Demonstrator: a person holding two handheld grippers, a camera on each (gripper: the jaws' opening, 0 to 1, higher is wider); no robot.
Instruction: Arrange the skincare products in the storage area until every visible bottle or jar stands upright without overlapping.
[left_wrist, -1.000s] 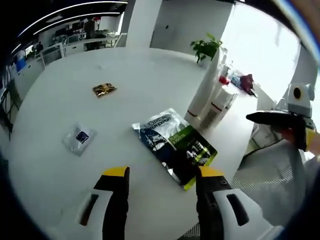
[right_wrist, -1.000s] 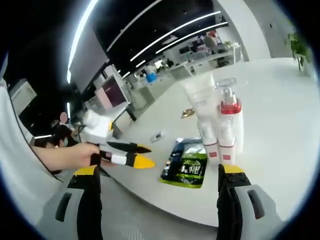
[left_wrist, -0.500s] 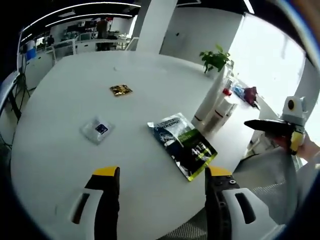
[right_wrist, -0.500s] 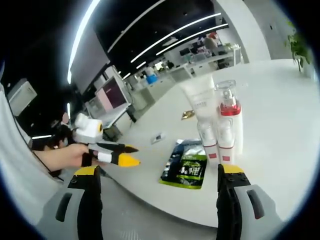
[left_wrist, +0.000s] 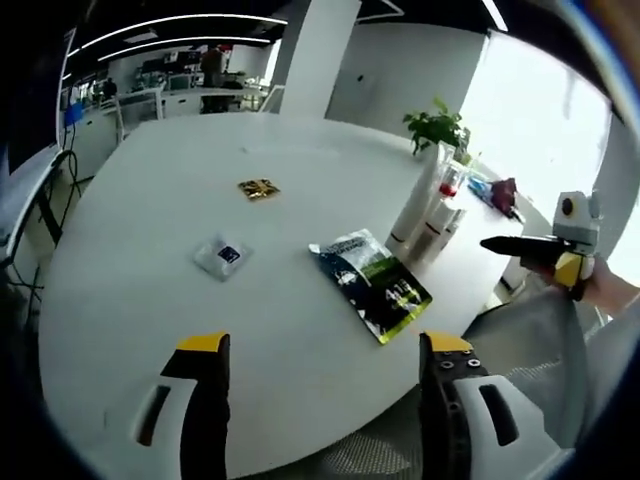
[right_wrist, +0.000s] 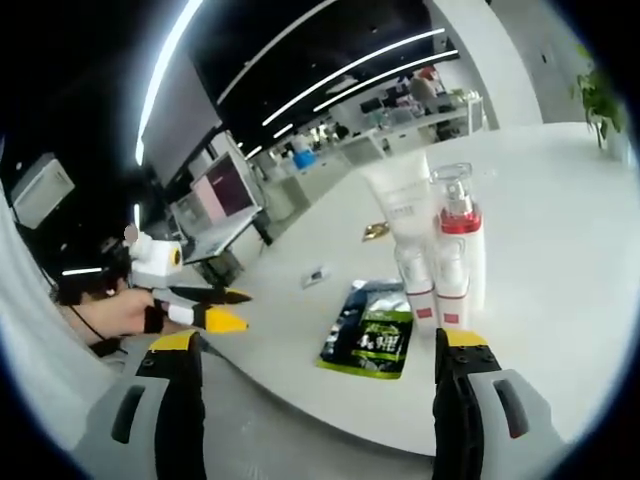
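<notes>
In the left gripper view, we look down along our left tongs (left_wrist: 325, 365), whose two yellow-tipped jaws stand wide apart with nothing between them, hanging over the near edge of a round white desk (left_wrist: 150, 250). Ahead of the right jaw, well apart from it, a dark blue and green sachet pack (left_wrist: 372, 282) lies flat on the desk. Just beyond the pack stand the skincare bottles (left_wrist: 430, 215), a tight upright cluster of white containers, one with a red band. To the left of the pack lies a small clear packet (left_wrist: 223, 255), and farther off a small gold packet (left_wrist: 259, 189). A potted plant (left_wrist: 440, 127) sits behind the bottles. At the right edge, the right tongs (left_wrist: 535, 247) come in, held by a hand (left_wrist: 605, 290), off the desk and near the bottles' side; we cannot tell from here how their jaws stand.

In the right gripper view, our right tongs (right_wrist: 315, 355) also stand wide apart and hold nothing. Between the jaws and farther ahead lies the sachet pack (right_wrist: 373, 332), with the bottles (right_wrist: 440, 250) standing upright just beyond it, above the right jaw. The left tongs (right_wrist: 215, 310) appear at left, off the desk edge.
</notes>
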